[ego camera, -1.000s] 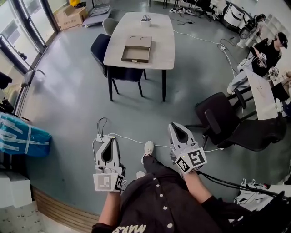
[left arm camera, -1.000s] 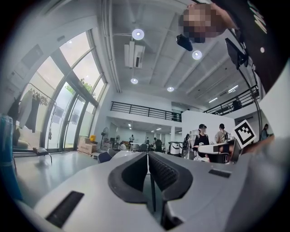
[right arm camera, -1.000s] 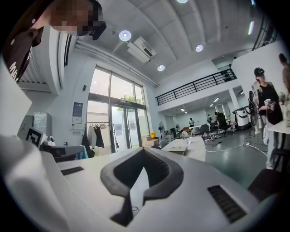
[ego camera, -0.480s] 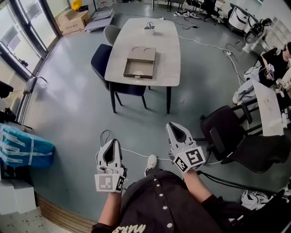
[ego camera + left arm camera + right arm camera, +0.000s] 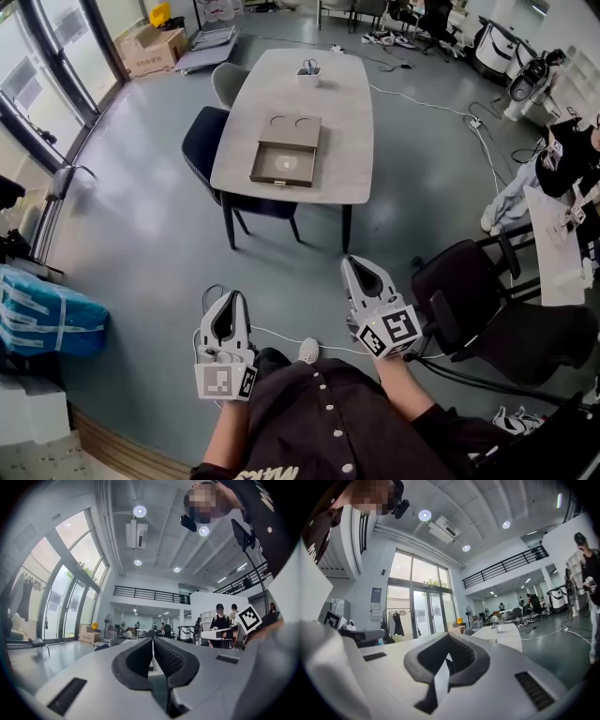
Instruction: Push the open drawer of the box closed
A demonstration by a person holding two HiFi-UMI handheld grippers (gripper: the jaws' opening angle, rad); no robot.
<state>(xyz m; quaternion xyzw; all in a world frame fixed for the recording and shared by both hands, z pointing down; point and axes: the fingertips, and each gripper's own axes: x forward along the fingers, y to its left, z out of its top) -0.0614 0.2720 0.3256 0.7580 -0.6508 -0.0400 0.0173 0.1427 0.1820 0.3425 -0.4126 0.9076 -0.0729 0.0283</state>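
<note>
Brightness: bright, even daylight in all three views.
Source: tall windows (image 5: 70, 569) on one side; round ceiling lamps (image 5: 139, 511) lit.
Shadows: soft; a faint one under the table (image 5: 347, 122) on the floor (image 5: 141, 234).
Glare: lamps blown out white; pale sheen on the floor by the windows.
Distortion: strong fisheye; straight lines bow at the edges; dark round corners in both gripper views.
Focus: left gripper (image 5: 153, 638) and right gripper (image 5: 447, 633) are soft close to the lens; the room behind is sharper.

1 table (image 5: 330, 112), 1 box (image 5: 306, 131), 2 chairs (image 5: 201, 142) (image 5: 227, 81) at table, 2 tongs (image 5: 232, 300) (image 5: 354, 265)
</note>
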